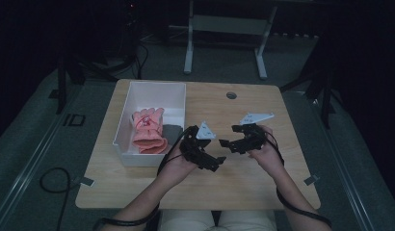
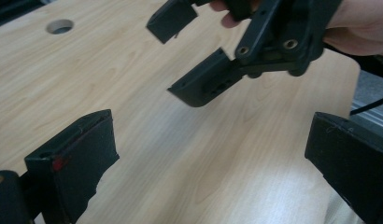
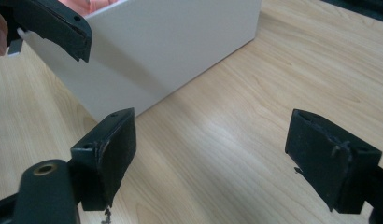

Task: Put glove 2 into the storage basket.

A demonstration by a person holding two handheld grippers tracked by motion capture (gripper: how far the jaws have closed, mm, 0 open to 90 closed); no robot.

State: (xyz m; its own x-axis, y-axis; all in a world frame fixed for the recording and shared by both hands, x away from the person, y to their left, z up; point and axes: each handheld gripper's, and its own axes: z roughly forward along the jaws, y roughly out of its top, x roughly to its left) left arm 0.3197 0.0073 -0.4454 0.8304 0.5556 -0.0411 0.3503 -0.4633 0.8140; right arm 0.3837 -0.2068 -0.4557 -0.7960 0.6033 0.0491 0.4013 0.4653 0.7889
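Two claws, left claw (image 1: pixel 216 162) and right claw (image 1: pixel 225 144), gape apart above the tabletop (image 1: pixel 243 183), right of the white bin (image 1: pixel 124 126) holding pink gloves (image 1: pixel 148 131).

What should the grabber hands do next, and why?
Probably the left gripper should swing over to the pink gloves in the white bin. Both it and the right gripper are open, hold nothing, and hover over bare table, and the bin sits on the left.

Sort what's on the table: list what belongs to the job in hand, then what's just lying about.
In the job:
left gripper, open
right gripper, open
pink gloves
white bin holding them

Lying about:
dark grey item in the bin beside the gloves
round hole in the table
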